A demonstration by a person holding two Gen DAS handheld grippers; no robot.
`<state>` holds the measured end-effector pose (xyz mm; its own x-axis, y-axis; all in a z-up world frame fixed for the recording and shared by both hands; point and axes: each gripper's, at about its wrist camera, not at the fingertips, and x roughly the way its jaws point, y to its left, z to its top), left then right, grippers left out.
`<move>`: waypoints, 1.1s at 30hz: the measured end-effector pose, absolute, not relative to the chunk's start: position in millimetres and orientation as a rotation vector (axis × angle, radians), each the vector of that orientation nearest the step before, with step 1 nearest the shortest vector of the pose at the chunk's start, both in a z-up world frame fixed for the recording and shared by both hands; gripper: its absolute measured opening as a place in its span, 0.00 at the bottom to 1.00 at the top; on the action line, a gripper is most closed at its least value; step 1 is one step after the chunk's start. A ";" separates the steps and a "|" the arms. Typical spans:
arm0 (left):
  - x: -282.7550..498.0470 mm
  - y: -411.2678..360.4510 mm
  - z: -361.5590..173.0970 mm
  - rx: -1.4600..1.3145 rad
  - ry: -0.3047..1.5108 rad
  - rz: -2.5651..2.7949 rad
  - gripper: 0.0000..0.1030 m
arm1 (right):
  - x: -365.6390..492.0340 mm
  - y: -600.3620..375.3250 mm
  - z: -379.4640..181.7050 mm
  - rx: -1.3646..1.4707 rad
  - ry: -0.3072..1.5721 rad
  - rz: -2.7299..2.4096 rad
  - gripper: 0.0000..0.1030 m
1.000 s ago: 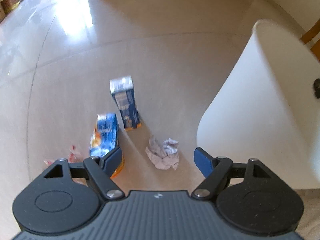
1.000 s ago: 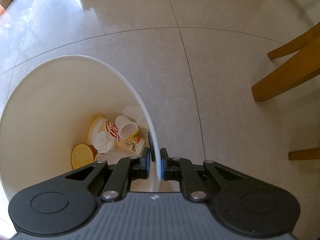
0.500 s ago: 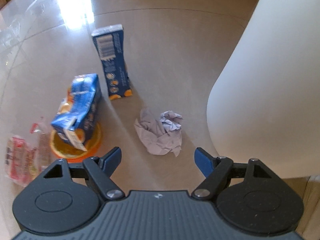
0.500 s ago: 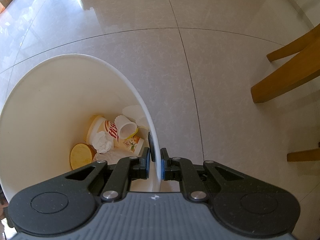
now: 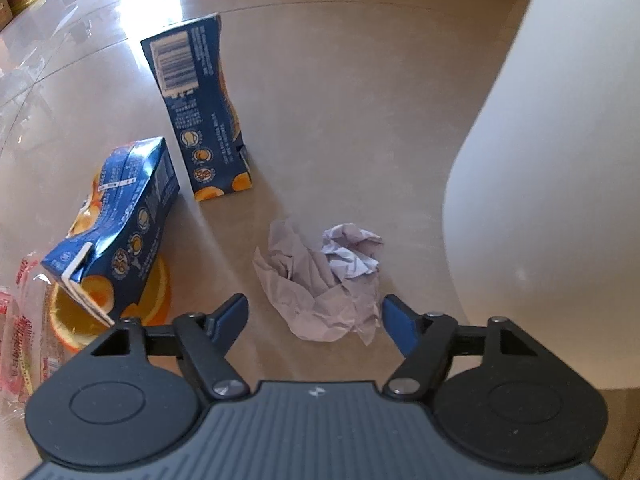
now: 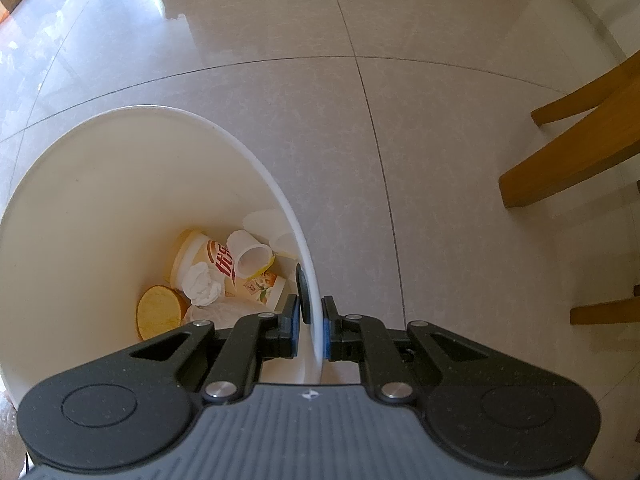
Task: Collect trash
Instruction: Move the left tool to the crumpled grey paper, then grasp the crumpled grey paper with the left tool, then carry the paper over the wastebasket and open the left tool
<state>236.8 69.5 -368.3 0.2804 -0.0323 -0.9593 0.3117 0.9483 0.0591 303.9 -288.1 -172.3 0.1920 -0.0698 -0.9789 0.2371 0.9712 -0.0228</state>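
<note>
Between the spread fingers of the left gripper point(image 5: 315, 316), a crumpled paper wad point(image 5: 324, 280) is seen lying on the tiled floor point(image 5: 360, 100), just ahead of the fingertips and touched by neither of them; the fingers are released and nothing is held. Beyond the wad and toward the left finger point(image 5: 228, 314), an upright blue juice carton point(image 5: 200, 112) is seen, and a second blue carton point(image 5: 120, 220) is tipped over beside it, propped on an orange lid point(image 5: 156, 292). Outside the left finger, a clear wrapper with red print point(image 5: 18, 332) is spread on the floor. Past the right finger, the view is filled by the outer wall of a white bin point(image 5: 560, 180).

Around the rim of the white bin point(image 6: 304, 248) the fingers of the right gripper point(image 6: 311, 332) are clenched, one finger inside the wall and one outside. Ahead of the inner finger, at the bin's bottom, printed cups point(image 6: 224, 264), a white tissue ball point(image 6: 202, 284) and a round yellow lid point(image 6: 160, 312) are gathered. Far off the outer finger, wooden chair legs point(image 6: 572, 152) are planted on the tiles
</note>
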 end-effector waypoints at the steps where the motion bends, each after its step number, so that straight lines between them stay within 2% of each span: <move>1: 238.3 69.7 -370.3 0.249 1.268 -0.228 0.67 | 304.1 -288.0 -172.4 0.144 1.362 -0.216 0.13; 7: 246.9 62.8 -380.8 0.235 1.266 -0.229 0.65 | 304.4 -287.8 -172.4 0.145 1.362 -0.218 0.13; 11: 252.2 57.0 -382.9 0.239 1.258 -0.232 0.53 | 304.0 -287.5 -172.6 0.142 1.361 -0.218 0.13; 14: 257.3 59.7 -381.5 0.218 1.273 -0.230 0.48 | 303.9 -287.5 -172.7 0.142 1.361 -0.218 0.13; 23: 270.9 59.6 -362.1 0.260 1.327 -0.207 0.46 | 303.4 -288.0 -172.9 0.145 1.361 -0.216 0.13; 33: 285.7 57.5 -279.9 0.339 1.344 -0.268 0.46 | 304.0 -290.9 -171.5 0.157 1.362 -0.210 0.12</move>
